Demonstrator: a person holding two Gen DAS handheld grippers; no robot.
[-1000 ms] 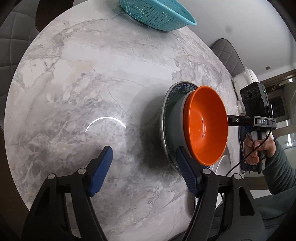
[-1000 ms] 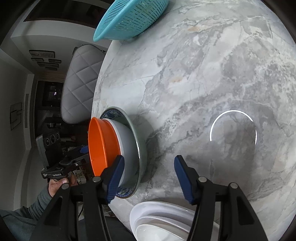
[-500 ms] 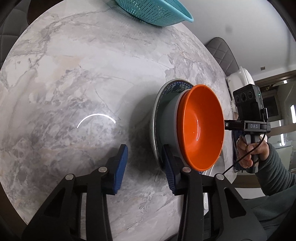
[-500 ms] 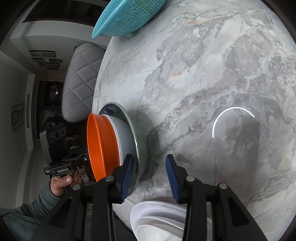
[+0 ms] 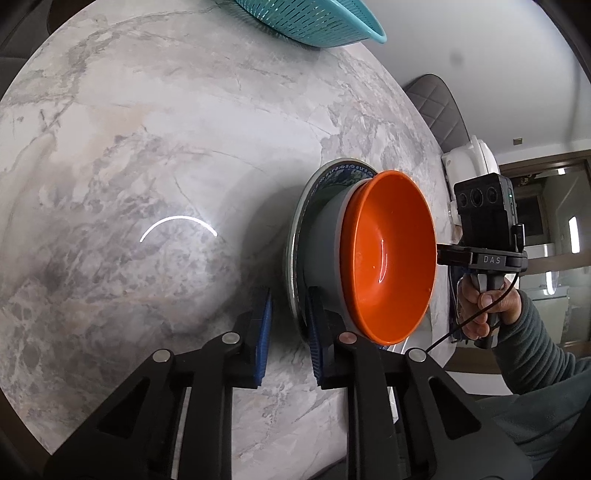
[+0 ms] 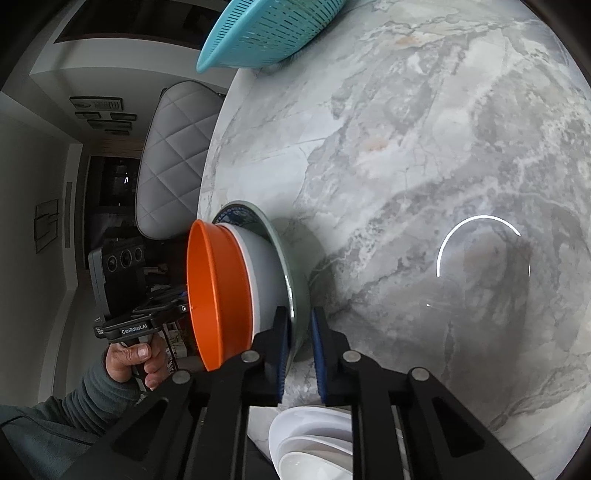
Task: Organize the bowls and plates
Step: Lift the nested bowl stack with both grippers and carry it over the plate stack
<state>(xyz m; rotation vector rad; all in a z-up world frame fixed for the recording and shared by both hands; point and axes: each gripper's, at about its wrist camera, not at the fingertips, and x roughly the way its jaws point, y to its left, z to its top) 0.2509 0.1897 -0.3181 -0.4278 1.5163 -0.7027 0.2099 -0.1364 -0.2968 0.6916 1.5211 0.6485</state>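
Note:
A blue-patterned plate point(image 5: 332, 173) lies near the marble table's edge, with a grey bowl point(image 5: 325, 236) and an orange bowl point(image 5: 391, 258) nested on it. My left gripper point(image 5: 290, 332) straddles the plate's near rim. Its jaws are closing: one pad is inside the rim, and the outer pad is still a sliver away. From the opposite side my right gripper point(image 6: 299, 350) is shut on the plate point(image 6: 236, 212) rim, beside the grey bowl point(image 6: 266, 266) and orange bowl point(image 6: 214, 288). A hand point(image 5: 480, 302) holds the right gripper's handle behind the bowls.
A teal colander point(image 5: 314, 18) stands at the table's far edge, also in the right wrist view point(image 6: 266, 29). Stacked white dishes point(image 6: 310, 435) sit just below my right gripper. Quilted grey chairs point(image 6: 166, 158) stand around the table point(image 6: 406, 147).
Both grippers narrowed from wide open onto the plate's rim from opposite sides. The left gripper shifted slightly toward the plate. The dish stack stayed put.

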